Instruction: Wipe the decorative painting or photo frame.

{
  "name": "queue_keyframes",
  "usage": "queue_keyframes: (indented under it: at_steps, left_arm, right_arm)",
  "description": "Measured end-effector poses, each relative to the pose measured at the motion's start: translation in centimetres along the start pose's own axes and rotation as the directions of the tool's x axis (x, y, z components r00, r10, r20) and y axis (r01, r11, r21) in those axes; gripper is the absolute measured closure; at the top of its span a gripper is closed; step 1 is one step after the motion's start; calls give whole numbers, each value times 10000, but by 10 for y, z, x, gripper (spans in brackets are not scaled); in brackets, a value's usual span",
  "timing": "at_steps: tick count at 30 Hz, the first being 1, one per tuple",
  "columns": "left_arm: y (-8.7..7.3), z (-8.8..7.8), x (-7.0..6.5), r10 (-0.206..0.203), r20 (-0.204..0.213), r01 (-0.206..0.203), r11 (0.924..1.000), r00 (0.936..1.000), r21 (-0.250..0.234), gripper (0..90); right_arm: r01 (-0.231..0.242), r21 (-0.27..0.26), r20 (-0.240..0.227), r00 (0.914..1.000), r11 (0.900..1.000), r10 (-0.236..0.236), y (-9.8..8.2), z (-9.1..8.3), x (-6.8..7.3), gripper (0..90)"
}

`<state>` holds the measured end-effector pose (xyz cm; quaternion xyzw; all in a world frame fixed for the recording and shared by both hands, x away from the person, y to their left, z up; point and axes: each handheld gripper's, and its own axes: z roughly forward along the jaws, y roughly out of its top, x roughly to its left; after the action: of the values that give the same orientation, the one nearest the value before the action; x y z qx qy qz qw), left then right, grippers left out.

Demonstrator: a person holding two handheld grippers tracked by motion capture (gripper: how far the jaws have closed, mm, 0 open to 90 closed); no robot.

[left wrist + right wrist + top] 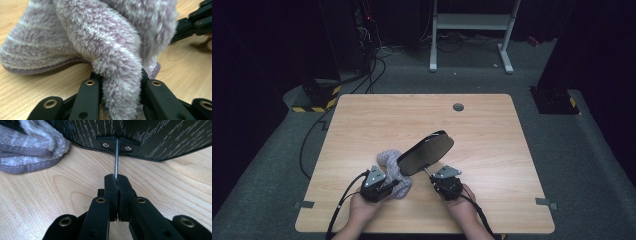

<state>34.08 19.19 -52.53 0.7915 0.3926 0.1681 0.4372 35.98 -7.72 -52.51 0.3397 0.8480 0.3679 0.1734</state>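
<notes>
On the table point(492, 130), the mirror point(426, 152) slants up-right from its rod.

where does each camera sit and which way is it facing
High view: above the person's side, looking forward and down on the light wooden table; both hands and forearms show.
Left gripper view: on the left tool, looking along its black jaws clamped on the fluffy lilac cloth.
Right gripper view: on the right tool, jaws shut on the thin metal rod of the black oval panel.
All three share cloth and table.

The fleecy cloth point(105, 45) hides the left gripper's point(121, 100) pads and overruns the top edge.
</notes>
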Motion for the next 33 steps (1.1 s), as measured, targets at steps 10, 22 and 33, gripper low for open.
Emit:
queue_keyframes:
  at_steps: [10,22,33]
  left_arm:
    - [4,5,6,-631,380,626,9979,9973,140,731]
    - [23,-47,-13,-297,966,499,9753,9949,-2150,722]
    - [12,-24,-2,-276,549,335,9934,9981,-1100,725]
  right_arm:
    - [-130,16,141,9998,9999,130,0,0,0,884]
    - [-56,12,146,9999,10000,56,0,0,-1,889]
    - [-23,9,155,9999,10000,23,0,0,0,889]
